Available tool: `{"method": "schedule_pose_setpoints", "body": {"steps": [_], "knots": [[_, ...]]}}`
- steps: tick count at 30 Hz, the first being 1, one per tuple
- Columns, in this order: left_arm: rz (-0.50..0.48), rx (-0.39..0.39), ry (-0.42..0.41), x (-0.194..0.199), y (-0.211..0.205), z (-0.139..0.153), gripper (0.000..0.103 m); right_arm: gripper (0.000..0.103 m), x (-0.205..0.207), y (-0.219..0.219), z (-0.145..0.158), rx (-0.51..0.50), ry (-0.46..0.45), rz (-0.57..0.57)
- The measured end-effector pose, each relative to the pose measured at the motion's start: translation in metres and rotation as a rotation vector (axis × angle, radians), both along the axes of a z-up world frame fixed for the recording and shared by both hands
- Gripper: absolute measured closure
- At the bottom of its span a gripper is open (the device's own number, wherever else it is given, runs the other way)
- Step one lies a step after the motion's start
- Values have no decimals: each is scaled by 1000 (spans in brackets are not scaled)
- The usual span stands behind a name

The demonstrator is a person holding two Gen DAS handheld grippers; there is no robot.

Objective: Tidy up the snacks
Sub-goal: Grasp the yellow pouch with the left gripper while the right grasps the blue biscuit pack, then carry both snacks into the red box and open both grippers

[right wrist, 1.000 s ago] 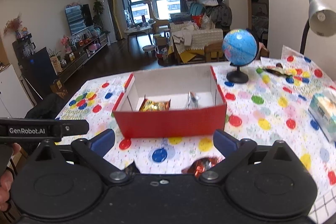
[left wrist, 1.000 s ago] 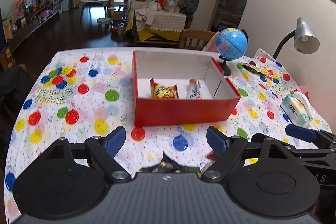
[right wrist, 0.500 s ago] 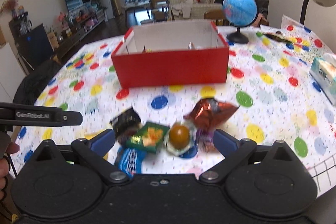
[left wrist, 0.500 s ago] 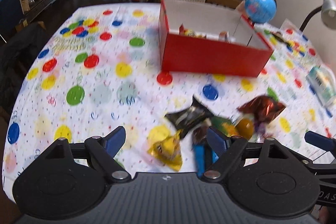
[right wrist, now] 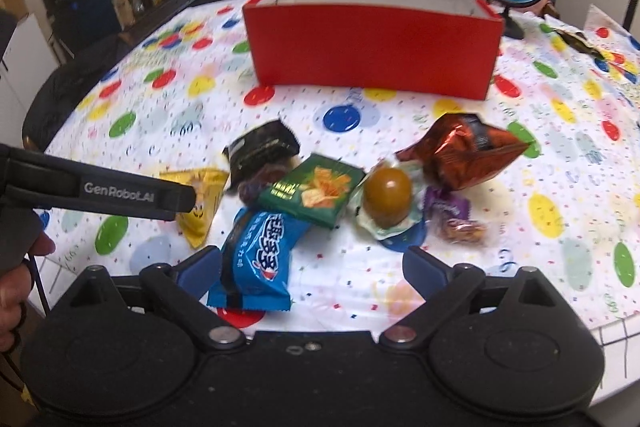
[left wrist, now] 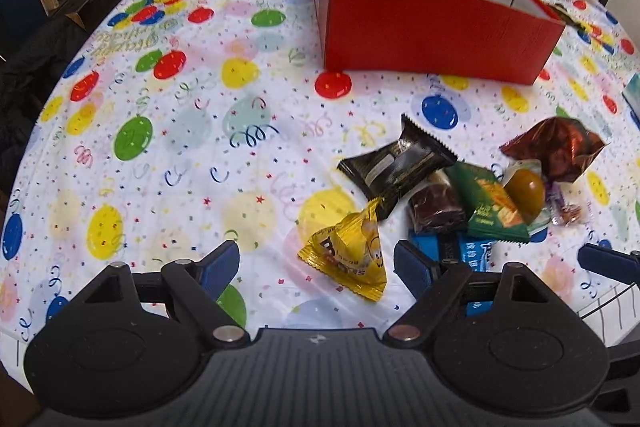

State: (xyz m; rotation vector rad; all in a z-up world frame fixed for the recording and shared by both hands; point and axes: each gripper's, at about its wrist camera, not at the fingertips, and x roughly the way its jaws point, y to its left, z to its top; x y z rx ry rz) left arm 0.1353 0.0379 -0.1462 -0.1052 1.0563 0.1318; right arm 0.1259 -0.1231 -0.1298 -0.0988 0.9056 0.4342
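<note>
Red cardboard box (left wrist: 436, 31) is seen at the far side of the balloon-print tablecloth (left wrist: 168, 131), the loose snack packets (right wrist: 320, 187) heaped just before it, while left gripper (left wrist: 316, 265) and right gripper (right wrist: 312, 269) are held wide apart, gripping nothing.

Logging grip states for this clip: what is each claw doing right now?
Left claw: open, holding nothing; yellow packet lies loose between its fingers.
Right claw: open, holding nothing; blue packet lies by its left finger.
</note>
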Motion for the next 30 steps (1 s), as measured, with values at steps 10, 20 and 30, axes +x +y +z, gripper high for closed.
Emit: {"method": "schedule_pose_setpoints", "body": {"steps": [10,20,30], "knots": [[4,0,27,15,-1,-17,19,16,18,20,-20,-12,50,54],[9,-42,17,21,-1,-22,41,43,25,31,-25,30,86,100],[32,-63,-10,15,6,-16,70,65,20,30,-22,41,83,74]]}}
